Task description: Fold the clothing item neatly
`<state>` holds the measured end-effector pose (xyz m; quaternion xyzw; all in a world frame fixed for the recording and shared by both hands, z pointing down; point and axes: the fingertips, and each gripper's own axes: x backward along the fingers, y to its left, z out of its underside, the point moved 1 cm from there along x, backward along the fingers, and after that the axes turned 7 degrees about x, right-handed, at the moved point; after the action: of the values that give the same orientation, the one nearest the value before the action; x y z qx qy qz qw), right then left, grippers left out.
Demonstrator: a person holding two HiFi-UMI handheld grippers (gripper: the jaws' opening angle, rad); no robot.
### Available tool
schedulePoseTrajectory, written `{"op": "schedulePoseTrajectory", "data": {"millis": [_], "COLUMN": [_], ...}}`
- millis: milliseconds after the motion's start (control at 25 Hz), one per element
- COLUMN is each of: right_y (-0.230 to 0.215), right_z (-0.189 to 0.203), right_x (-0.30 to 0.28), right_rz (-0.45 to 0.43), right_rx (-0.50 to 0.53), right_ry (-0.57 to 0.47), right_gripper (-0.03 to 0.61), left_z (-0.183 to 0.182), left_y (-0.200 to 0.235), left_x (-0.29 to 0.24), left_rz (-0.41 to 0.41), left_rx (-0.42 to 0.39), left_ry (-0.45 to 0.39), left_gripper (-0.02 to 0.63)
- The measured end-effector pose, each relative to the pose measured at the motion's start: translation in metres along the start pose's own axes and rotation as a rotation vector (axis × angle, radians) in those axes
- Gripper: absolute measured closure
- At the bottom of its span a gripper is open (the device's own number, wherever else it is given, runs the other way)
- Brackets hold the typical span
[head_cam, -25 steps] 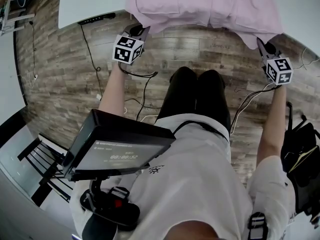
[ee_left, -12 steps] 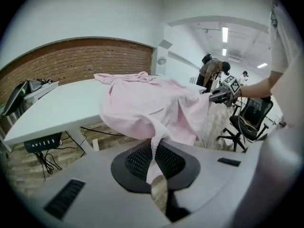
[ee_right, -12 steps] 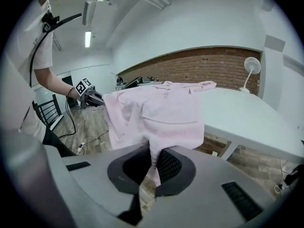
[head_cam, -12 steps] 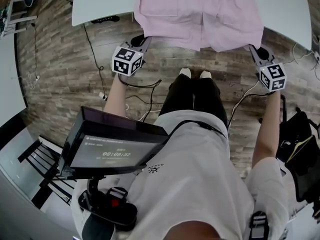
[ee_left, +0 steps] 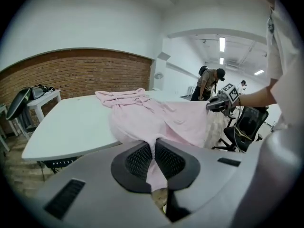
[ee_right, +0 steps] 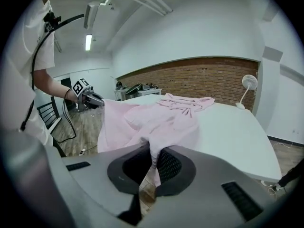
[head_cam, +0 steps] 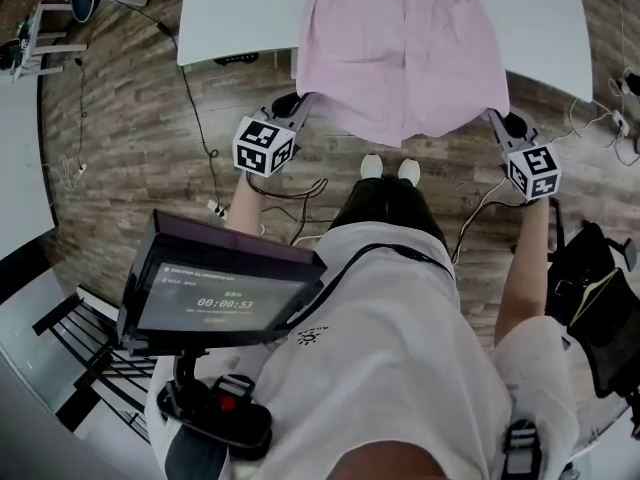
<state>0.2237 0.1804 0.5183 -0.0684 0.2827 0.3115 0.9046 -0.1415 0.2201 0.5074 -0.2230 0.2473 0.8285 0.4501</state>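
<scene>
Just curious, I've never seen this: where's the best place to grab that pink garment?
The pink garment's two hem corners, from the table's near edge. The hem hangs free there, and the left tongs and right tongs each pinch a corner.

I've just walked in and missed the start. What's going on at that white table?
A person stands at the white table with a gripper in each hand. The left gripper and the right gripper are each shut on a near corner of the pink garment. Its far part lies on the table, while the near edge is held out past the table's edge, above the floor. No fold has been made yet.
</scene>
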Motion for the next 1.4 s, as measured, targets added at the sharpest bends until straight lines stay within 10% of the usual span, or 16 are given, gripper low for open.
{"op": "schedulePoseTrajectory", "data": {"millis": [920, 1400], "right_y": [-0.047, -0.116], "right_z": [-0.115, -0.165], "right_x": [-0.009, -0.058], "right_rz": [0.157, 0.125], "right_rx": [-0.002, 0.035], "right_ry": [-0.163, -0.226], "right_gripper": [0.569, 0.569], "left_z": [-0.13, -0.197], "left_y": [0.05, 0.107], "left_x": [0.007, -0.026], "left_rz": [0.069, -0.045], "left_rx": [-0.061, -0.045], "left_ry": [-0.205, -0.241], "left_gripper": [0.598, 0.598]}}
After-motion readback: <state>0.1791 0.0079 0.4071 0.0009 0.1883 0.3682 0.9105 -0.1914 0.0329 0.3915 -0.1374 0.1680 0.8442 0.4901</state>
